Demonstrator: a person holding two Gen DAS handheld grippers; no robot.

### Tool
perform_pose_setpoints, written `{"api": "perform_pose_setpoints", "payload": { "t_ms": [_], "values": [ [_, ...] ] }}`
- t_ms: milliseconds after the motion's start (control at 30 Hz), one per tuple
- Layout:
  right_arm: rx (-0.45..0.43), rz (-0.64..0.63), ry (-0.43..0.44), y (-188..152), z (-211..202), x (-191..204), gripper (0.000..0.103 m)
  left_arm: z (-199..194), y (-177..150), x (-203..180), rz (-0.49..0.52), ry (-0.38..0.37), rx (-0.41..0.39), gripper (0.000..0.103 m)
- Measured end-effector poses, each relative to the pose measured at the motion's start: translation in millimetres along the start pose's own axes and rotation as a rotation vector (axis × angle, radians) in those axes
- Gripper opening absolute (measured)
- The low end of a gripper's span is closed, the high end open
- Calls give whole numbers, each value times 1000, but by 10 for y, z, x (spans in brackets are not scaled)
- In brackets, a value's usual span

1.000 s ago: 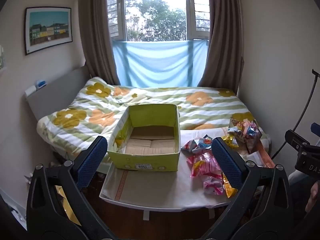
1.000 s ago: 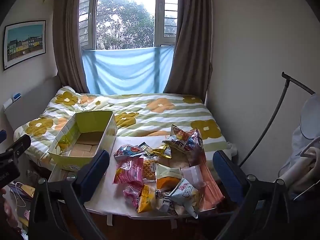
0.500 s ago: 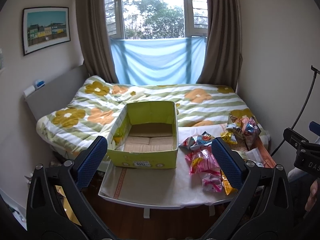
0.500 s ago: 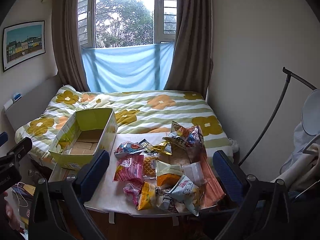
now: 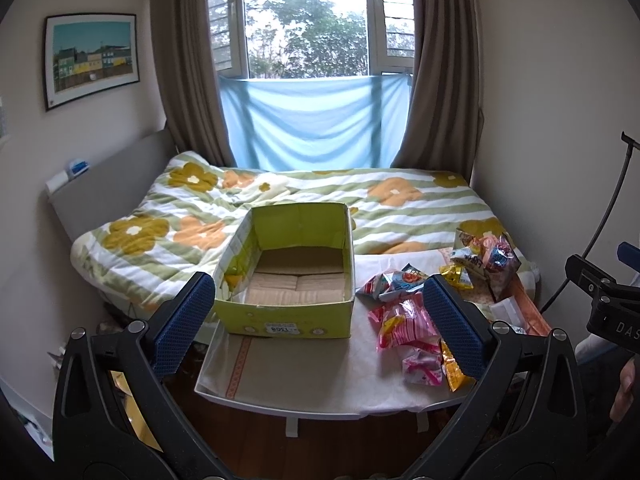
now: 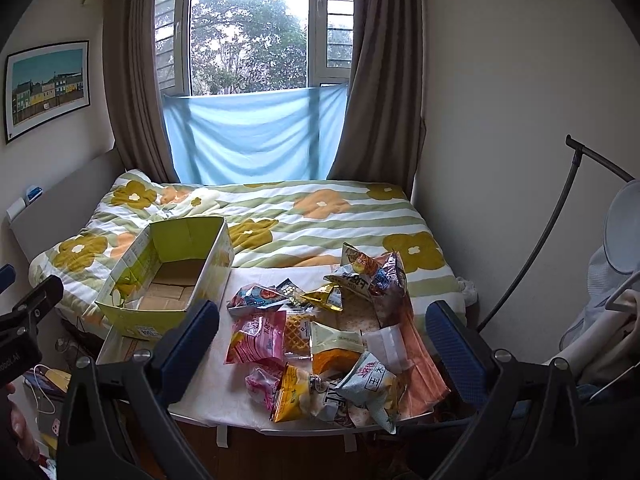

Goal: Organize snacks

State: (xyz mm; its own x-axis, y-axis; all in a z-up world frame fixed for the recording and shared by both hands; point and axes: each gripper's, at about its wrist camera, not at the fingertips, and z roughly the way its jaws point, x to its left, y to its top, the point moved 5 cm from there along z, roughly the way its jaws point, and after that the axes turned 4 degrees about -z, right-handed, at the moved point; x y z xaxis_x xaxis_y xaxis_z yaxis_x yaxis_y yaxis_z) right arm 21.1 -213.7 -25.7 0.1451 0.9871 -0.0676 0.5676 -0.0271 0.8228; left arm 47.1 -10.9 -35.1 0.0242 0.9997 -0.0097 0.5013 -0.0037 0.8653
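Both tools are held back from the table point(image 5: 280, 376), above its near edge, and carry nothing. The left tool point(image 5: 320, 320) has its pads spread wide apart, framing the yellow box point(image 5: 288, 316). The right tool point(image 6: 320, 344) is equally wide, framing the snack pile point(image 6: 320, 344).

The box sits at the left end of the table, open top, cardboard floor bare; no snack is in it, so we judge the sorting not yet begun. All packets lie right of the box: pink packet point(image 6: 252, 340) nearest it, waffle packet point(image 6: 298, 334) just beside, orange pouch point(image 6: 336, 352) further right, and crumpled foil bags point(image 6: 368, 272) at the far right of the box.

Risks as we see them:
- Packets overlap. A pinch on one may drag a neighbour along, or snag two at once.
- Several packets near the front, right of the box, hang close to the table edge; a sideways nudge could send them to the floor.
- Glossy film is likely slippery and puffy; a shallow grip may slide off.
- The box looks light. Bumping its right wall during a drop could shove it toward the bed point(image 5: 280, 200).
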Motion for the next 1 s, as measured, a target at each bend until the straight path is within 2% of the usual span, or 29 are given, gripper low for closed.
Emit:
{"api": "perform_pose_setpoints", "payload": {
  "t_ms": [1000],
  "values": [
    [6, 0, 3, 8, 55, 8, 103, 99, 55, 4, 5, -1, 19, 103]
  ]
}}
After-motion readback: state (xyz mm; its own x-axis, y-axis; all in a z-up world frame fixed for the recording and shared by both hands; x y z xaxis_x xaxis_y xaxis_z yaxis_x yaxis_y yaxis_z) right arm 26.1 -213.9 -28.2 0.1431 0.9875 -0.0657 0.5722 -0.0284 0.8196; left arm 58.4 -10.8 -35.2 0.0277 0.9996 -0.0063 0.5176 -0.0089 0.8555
